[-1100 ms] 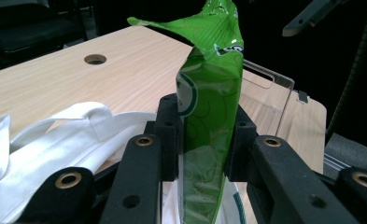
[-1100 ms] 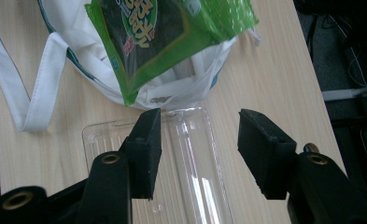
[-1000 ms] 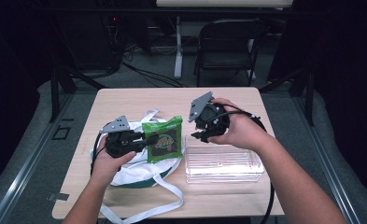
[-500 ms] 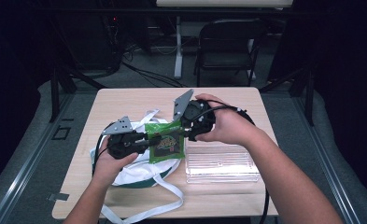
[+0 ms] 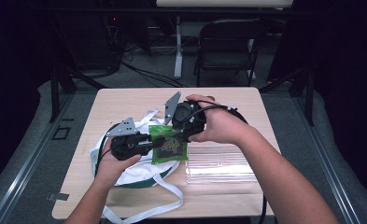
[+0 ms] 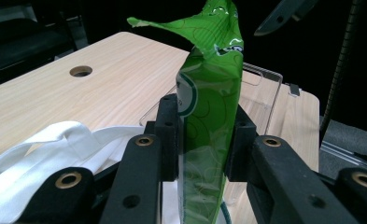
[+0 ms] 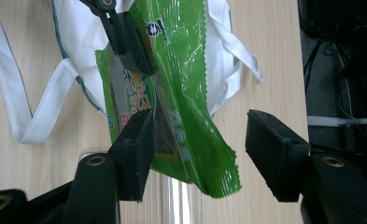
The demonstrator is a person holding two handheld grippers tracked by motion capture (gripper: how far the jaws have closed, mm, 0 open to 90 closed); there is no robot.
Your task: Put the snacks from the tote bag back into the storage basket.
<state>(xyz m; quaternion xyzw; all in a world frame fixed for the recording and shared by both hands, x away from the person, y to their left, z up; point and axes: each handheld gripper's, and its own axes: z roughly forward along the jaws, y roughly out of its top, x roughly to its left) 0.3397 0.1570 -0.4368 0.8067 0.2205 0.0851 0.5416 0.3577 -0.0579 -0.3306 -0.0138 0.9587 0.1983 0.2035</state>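
White straps of a cloth bag are trailing over the near table edge; the soft fabric is lying crumpled under the left gripper. Just right of it, a clear, hard-walled plastic tray is sitting on the pale wood-grain table. The left gripper's jaws are clamping a green snack packet, glossy, crinkled film with saw-toothed end seams, and holding it above the bag at mid-table. The right gripper, reaching in from the far right, is standing open, its jaws having just been widening, with the packet's loose end between them, one pad close beside the film, the other clear of it. Judged risks: the slick film is likely to slip or twist in a single pinch; closing the right jaws on the thin seam may tear or miss it; a dropped packet could be landing on the bag rather than in the tray.
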